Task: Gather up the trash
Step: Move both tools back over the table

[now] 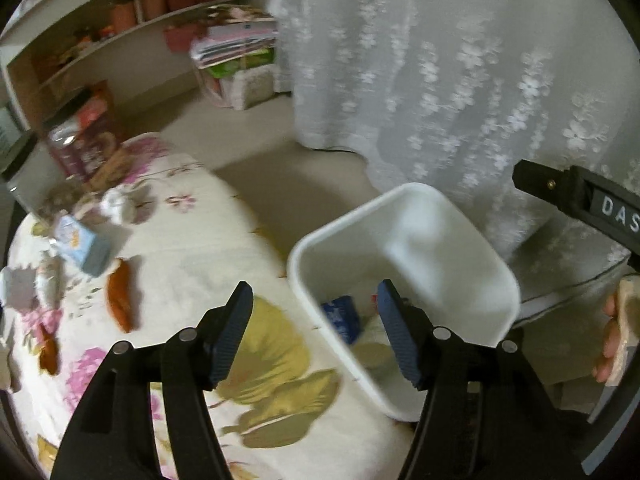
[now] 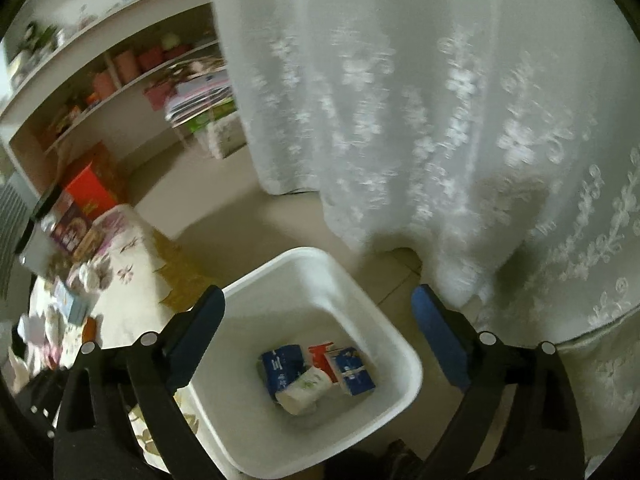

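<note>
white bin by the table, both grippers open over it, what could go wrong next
1. The white bin stands on the floor tight against the table; a low swing of the left gripper could knock its rim.
2. The orange wrapper lies flat on the cloth, so the fingers may pinch cloth too.
3. The light blue carton sits among other scraps; grabbing it may scatter them.
</note>
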Demonstrator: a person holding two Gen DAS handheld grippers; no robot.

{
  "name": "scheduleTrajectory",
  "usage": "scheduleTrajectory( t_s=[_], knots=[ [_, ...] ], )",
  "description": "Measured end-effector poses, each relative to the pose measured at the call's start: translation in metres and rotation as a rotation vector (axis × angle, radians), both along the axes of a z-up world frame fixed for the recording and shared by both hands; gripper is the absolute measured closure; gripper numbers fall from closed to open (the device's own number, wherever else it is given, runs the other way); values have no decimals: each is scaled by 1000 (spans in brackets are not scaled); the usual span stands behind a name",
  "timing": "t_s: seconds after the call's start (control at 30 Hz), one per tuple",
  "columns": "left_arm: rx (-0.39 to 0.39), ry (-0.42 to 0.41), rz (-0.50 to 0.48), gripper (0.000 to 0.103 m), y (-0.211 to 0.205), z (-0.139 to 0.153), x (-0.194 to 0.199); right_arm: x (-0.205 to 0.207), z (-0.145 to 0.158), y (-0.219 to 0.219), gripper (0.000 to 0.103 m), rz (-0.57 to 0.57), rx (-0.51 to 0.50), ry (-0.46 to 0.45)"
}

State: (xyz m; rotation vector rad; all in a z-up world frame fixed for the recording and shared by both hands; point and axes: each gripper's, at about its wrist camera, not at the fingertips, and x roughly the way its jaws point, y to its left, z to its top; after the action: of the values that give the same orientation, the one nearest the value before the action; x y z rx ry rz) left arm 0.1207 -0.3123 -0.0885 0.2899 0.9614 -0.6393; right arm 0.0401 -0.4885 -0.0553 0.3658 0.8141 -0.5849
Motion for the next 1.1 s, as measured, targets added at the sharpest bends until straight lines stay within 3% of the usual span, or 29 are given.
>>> scheduleTrajectory(
  t_s=[0.4,0.7,1.1],
  knots=[
    [65,-52,152,37,80,2,31,45,-12,78,11,187,-50,70],
    [80,-18,279,37,138,-9,53,74,-24,136,11,310,-74,117],
    [95,-12,355,37,185,-8,64,101,-30,189,11,413,-83,127]
  ],
)
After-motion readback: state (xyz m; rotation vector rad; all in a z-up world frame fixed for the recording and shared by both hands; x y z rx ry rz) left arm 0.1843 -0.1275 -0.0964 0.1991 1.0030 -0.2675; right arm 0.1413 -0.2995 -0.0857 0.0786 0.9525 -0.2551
